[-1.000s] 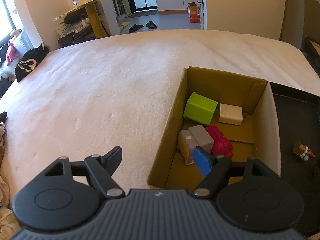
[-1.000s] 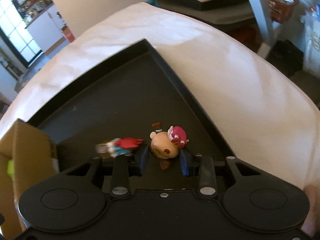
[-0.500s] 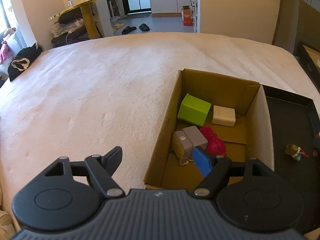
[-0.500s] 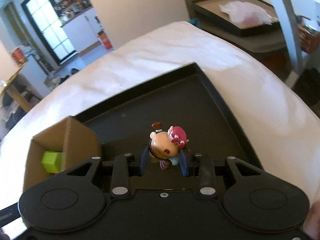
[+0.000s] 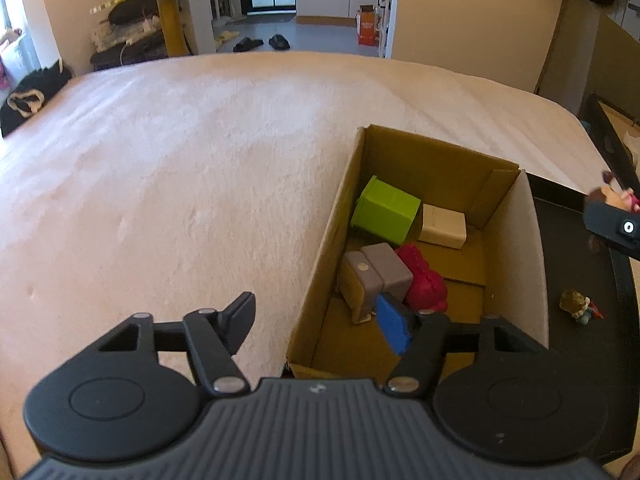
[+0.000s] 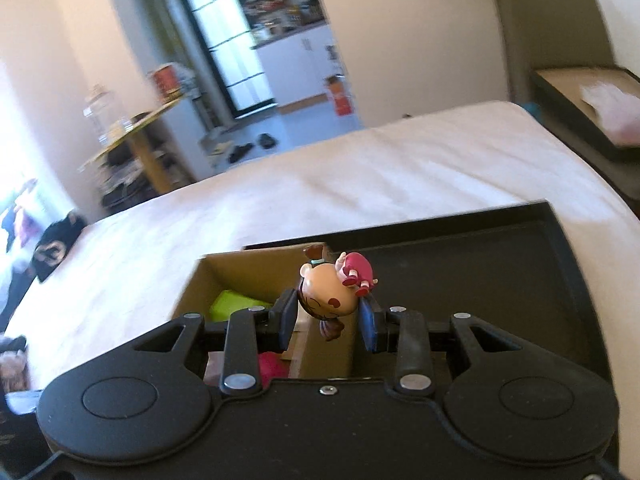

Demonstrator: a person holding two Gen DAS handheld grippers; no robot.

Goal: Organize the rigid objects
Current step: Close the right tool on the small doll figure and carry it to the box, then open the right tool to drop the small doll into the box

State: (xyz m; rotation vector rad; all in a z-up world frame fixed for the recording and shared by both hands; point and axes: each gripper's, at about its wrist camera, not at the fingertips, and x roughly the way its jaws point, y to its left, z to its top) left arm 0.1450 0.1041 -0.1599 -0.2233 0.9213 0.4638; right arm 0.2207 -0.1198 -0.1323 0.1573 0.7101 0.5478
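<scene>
Since a second ago the right tool (image 6: 327, 320) has lifted off the black tray (image 6: 472, 276) and swung toward the cardboard box (image 6: 248, 272), carrying the round-headed figurine (image 6: 329, 294) clenched between its two pads, head tilted sideways, now held over the box's near corner rather than above the tray floor. The left tool (image 5: 320, 320) has barely shifted; its jaws are closing with nothing between them, one finger over the bed (image 5: 180, 184), the blue-padded finger (image 5: 394, 330) over the box's open top. Inside the box lie a green block (image 5: 386, 216), a cream block (image 5: 444, 226), a grey block (image 5: 374, 280) and a red toy (image 5: 426, 284), close together. On the tray beside the box, a second small figurine (image 5: 578, 306) lies on its side. Both box and tray rest on the bed, touching each other.
</scene>
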